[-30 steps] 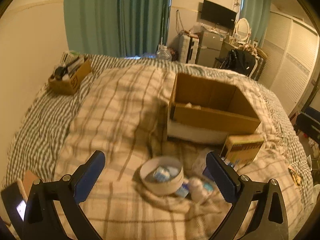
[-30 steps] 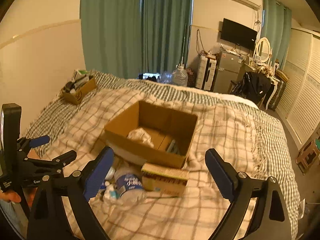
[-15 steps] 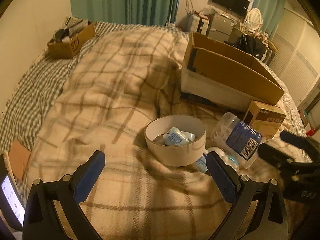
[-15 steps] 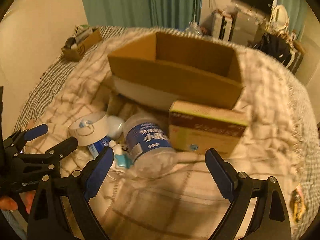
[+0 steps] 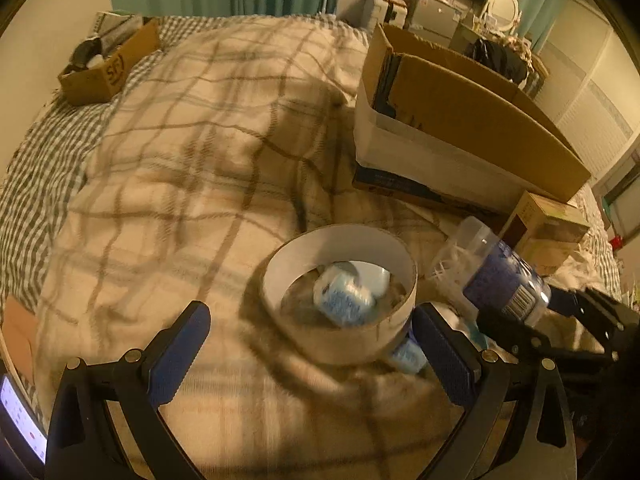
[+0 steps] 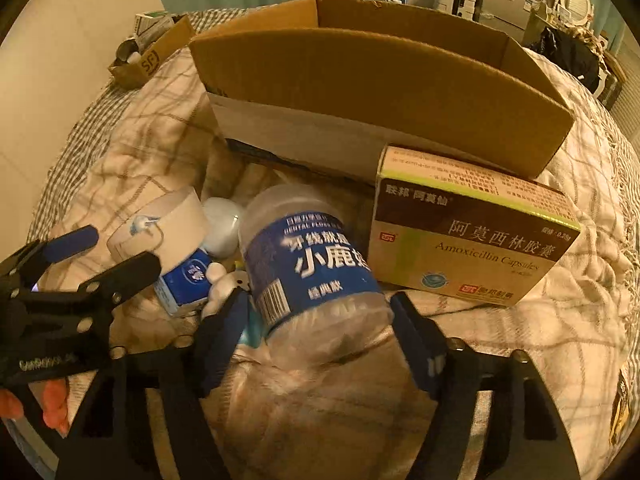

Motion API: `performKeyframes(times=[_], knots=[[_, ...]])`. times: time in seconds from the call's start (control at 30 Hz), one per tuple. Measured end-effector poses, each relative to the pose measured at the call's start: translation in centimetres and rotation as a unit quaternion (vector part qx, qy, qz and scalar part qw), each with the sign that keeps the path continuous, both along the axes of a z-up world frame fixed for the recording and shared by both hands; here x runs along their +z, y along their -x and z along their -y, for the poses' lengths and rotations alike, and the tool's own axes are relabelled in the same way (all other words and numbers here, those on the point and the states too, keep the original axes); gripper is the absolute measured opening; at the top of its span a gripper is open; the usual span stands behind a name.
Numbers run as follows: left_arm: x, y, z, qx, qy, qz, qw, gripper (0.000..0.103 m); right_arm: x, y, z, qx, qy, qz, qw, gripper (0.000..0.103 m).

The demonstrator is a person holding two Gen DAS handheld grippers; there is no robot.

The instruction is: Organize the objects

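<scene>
Left gripper (image 5: 310, 354): low over the plaid blanket (image 5: 168, 184), tilted down, jaws spread wide, nothing between the blue pads (image 5: 176, 354). Round white tub (image 5: 340, 292) just ahead and right of centre, near rim almost level with the fingertips, right pad close beside its wall; contact not certain. Small blue-and-white packet (image 5: 346, 298) lying inside the tub

Right gripper (image 6: 320, 344): low and close in, jaws straddling the base end of a clear jar with a blue label (image 6: 316, 264), jar on its side. Both pads beside the jar's wall; whether they press it or only bracket it cannot be told, frame blurred there

Jar packed in tightly: amoxicillin carton (image 6: 468, 236) touching or nearly touching on its right, small blue box (image 6: 186, 282) and white cotton-like bits (image 6: 218, 280) on its left, white tub (image 6: 160, 232) beyond those. Large open cardboard box (image 6: 384, 92) directly behind the carton, front wall upright, standing taller than the carton

Open blanket to the left of the tub, well apart from a small cardboard box (image 5: 108, 68) at the far left edge of the bed. Left gripper's fingers (image 6: 100, 276) visible at the left in the right wrist view, near the tub
</scene>
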State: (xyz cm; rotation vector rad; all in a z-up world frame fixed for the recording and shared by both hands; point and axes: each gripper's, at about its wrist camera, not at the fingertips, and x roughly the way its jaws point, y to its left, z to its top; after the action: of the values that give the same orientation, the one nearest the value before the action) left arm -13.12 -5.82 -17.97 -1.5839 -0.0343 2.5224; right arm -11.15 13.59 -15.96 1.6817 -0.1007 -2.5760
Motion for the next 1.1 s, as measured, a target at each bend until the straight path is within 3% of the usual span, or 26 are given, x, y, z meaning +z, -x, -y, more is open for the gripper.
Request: performKeyframes(times=[0.13, 0.27, 0.43, 0.7, 0.93, 1.1], knots=[[-0.9, 1.1, -0.4, -0.012, -0.011, 0.012, 0.9998, 0.103, 0.1, -0.1, 0.4, 0.006, -0.006, -0.006, 1.000, 0.069], [-1.0, 0.5, -0.3, -0.012, -0.026, 0.019, 0.9994, 0.085, 0.5, -0.2, 0.5, 0.008, -0.006, -0.014, 1.000, 0.068], [1.1, -1.2, 0.2, 0.008, -0.035, -0.012, 0.9993, 0.084, 1.7, -1.1, 1.4, 0.019, -0.030, -0.041, 0.999, 0.066], [5.4, -3.8, 0.7, 0.030, -0.035, -0.065, 0.9968, 0.084, 5.5, -3.9, 1.0, 0.021, -0.021, -0.098, 0.995, 0.066], [9.5, -5.5, -1.2, 0.014, -0.008, -0.113, 0.9934, 0.084, 9.8, -6.7, -0.3, 0.019, 0.008, -0.150, 0.988, 0.064], [11.8, -5.9, -2.0, 0.010, -0.007, -0.137, 0.9905, 0.084, 13.8, -8.2, -1.7, 0.007, -0.006, -0.197, 0.980, 0.064]])
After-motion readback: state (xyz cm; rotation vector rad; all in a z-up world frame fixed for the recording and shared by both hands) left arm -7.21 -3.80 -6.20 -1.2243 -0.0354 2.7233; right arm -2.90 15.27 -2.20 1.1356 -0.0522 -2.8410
